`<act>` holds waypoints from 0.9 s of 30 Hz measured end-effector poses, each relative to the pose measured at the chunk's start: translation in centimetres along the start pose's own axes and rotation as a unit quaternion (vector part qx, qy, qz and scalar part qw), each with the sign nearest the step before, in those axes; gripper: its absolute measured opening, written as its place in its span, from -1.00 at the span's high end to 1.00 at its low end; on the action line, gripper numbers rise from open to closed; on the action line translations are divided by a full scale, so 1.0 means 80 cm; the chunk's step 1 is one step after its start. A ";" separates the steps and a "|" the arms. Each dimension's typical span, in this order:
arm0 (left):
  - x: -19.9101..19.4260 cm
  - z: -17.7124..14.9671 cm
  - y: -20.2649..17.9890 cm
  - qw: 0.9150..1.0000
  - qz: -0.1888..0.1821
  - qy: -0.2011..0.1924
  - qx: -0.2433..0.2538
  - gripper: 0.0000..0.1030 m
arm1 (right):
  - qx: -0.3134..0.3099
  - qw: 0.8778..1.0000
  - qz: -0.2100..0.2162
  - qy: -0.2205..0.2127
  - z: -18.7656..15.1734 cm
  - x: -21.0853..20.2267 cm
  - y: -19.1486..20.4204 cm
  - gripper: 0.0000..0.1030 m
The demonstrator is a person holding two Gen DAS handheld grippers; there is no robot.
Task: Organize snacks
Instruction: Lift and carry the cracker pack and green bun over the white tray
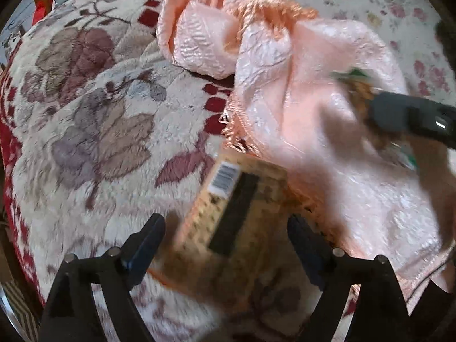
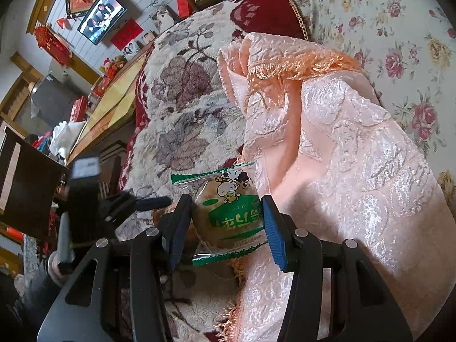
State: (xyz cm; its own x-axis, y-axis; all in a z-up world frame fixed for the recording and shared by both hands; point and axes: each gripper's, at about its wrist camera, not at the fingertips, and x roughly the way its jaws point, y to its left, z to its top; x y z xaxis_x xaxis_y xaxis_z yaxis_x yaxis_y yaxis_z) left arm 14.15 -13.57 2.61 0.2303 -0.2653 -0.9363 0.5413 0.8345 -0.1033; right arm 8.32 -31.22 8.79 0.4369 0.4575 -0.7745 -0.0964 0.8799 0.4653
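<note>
My left tongs [image 1: 225,245] stand apart over the blurred tan barcoded snack packet [image 1: 228,199], lower centre. My right tongs [image 2: 225,228] clamp the green-and-clear wrapped bun [image 2: 228,213]; advise setting it squarely beside the packet.

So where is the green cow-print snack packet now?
In the right wrist view, low centre: the green snack packet is clamped in the right gripper, just left of the pink fringed cloth.
</note>
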 end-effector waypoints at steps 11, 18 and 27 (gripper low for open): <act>-0.024 -0.029 0.000 0.999 0.023 -0.032 -0.034 -0.10 | -0.018 1.000 0.008 0.010 -0.004 0.004 0.011 0.05; -0.078 -0.080 0.009 0.990 0.072 -0.072 -0.100 -0.10 | -0.045 0.999 0.020 0.022 -0.017 0.012 0.040 0.06; -0.134 -0.165 0.043 0.968 0.140 -0.107 -0.180 -0.10 | -0.062 0.995 0.059 0.054 -0.061 0.042 0.093 0.05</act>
State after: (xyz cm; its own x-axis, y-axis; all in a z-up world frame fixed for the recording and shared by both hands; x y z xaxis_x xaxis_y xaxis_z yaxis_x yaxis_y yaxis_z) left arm 2.85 -1.50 7.88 0.5108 -0.0661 -0.8571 0.1251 0.9921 -0.0019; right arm 4.70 -22.50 7.58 0.3177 0.5635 -0.7626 -0.2543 0.8255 0.5039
